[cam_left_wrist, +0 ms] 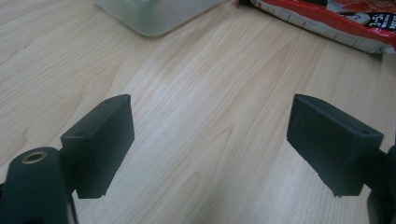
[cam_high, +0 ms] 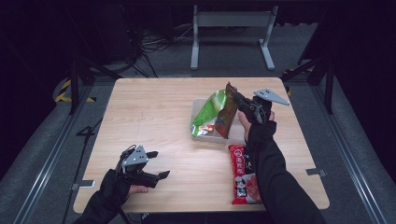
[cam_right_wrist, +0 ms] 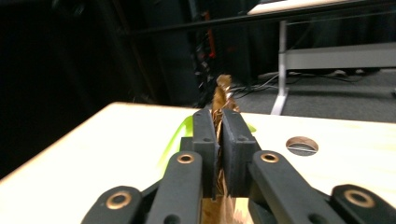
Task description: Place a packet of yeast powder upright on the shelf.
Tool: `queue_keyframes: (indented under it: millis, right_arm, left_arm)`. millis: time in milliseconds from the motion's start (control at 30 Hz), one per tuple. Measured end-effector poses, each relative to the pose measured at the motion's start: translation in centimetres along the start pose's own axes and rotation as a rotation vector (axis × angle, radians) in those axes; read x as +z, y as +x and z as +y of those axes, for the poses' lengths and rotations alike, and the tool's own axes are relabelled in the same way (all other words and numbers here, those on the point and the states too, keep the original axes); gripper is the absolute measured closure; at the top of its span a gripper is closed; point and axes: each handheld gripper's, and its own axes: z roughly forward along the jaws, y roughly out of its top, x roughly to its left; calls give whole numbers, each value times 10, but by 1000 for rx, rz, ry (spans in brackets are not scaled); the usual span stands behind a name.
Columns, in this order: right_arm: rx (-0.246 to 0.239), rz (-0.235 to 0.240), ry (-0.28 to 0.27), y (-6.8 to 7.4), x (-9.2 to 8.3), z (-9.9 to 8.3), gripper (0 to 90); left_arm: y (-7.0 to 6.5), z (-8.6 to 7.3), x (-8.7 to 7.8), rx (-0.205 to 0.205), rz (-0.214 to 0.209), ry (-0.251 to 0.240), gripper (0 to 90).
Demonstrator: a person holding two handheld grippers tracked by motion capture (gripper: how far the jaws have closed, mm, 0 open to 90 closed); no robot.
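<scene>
Black pads of the right gripper (cam_right_wrist: 218, 140) are seen nearly together in the right gripper view, clamped on the crinkled top edge of a brown snack bag (cam_right_wrist: 219, 93). From the high view the brown snack bag (cam_high: 227, 112) is shown right of centre, lowered into a clear plastic tub (cam_high: 198, 133) beside a green bag (cam_high: 209, 111), with a red packet (cam_high: 243, 175) lying flat at lower right. Wide-apart empty jaws of the left gripper (cam_left_wrist: 210, 144) are shown over bare wooden table (cam_left_wrist: 196, 98), the tub's corner at that frame's top.

place: lab | cues: black curtains (cam_high: 42, 42), floor cables (cam_high: 154, 44), aluminium frame rails (cam_high: 42, 172)
</scene>
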Motion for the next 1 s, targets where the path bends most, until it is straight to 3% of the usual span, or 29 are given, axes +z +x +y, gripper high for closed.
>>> queue_keyframes:
  millis: [67, 133, 167, 233, 267, 367, 500, 633, 667, 800, 1000]
  right_arm:
    - [-46, 13, 33, -1, -3, 0, 797]
    - [-80, 76, 91, -5, -1, -2, 758]
    - [-93, 57, 117, -7, -1, -4, 738]
    - [-55, 99, 167, -13, 2, -8, 678]
    - [-59, 97, 195, -13, 4, -12, 674]
    - [-98, 150, 261, -10, 9, -22, 678]
    - [-150, 159, 321, -4, 13, -33, 700]
    - [-167, 167, 354, -2, 15, -39, 707]
    - [-190, 188, 390, -1, 16, -44, 708]
    - [-239, 189, 424, 4, 18, -52, 728]
    - [-264, 190, 445, 6, 19, -59, 791]
  left_arm:
    - [0, 0, 0, 0, 2, 5, 157]
    - [-1, -1, 1, -1, 2, 7, 157]
    - [0, 0, 1, 6, 3, 8, 156]
    - [-1, 0, 1, 6, 2, 12, 156]
    - [-1, 0, 2, 8, -5, 13, 156]
    - [-1, 0, 2, 9, -11, 18, 155]
    - [-1, -1, 3, 11, -17, 24, 155]
    - [-2, -1, 4, 22, -30, 29, 156]
    - [-3, -1, 5, 23, -38, 35, 156]
    - [-4, -1, 6, 25, -41, 40, 157]
    - [-3, -1, 6, 21, -40, 42, 157]
